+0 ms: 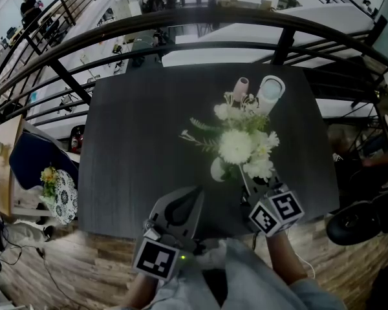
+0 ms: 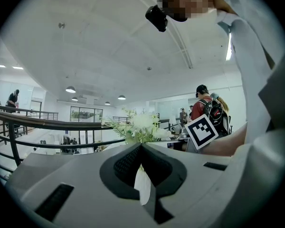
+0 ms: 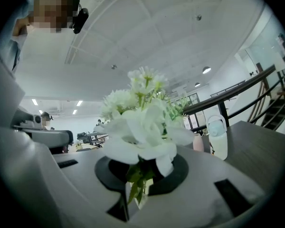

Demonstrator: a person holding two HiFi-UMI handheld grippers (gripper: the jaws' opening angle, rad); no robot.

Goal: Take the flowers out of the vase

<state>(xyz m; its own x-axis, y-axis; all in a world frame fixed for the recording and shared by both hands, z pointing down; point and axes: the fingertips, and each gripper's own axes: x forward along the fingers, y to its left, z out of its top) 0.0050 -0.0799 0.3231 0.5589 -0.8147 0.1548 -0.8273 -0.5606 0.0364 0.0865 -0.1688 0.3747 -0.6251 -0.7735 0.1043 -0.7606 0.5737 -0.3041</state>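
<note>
Right gripper jaws clamped on the green stems of the white bunched flowers; left gripper jaws together, empty, aimed at the small rounded white vase on the dark bench. Stem ends clear of its neck or not: can't tell. Lift straight up, stems vertical; left could steady the vase.

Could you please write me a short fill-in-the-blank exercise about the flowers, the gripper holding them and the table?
1. The right gripper is shut on the stems of the ____ flowers.
2. Behind the flowers stands a small ____ vase beside a white bottle.
3. These things are on a ____ table.

Missing words: white; pink; dark
</note>
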